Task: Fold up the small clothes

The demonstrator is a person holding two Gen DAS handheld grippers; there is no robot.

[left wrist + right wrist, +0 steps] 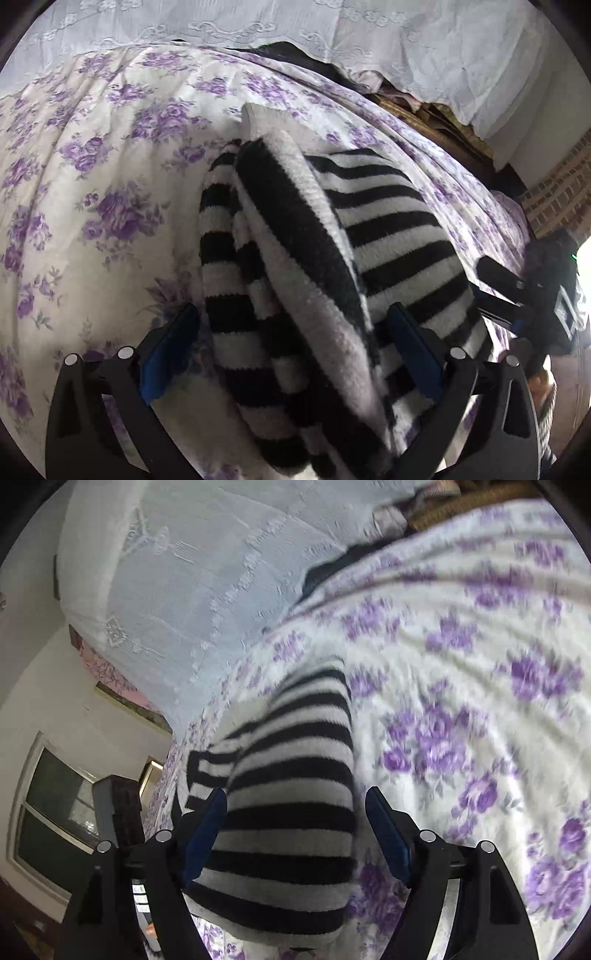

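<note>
free: floral sheet (92, 177) left of striped garment (295, 258) | blocked: lace curtain (406, 48) behind

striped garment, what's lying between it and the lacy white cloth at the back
Only the purple-flowered bedsheet. In the left wrist view it runs bare from the striped garment to the lacy white cloth.

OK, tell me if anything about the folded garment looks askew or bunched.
The striped garment is bunched, not flat: in the left wrist view a thick fold ridges up along its middle, stripes running crosswise to those beside it. It lies on the floral sheet.
</note>
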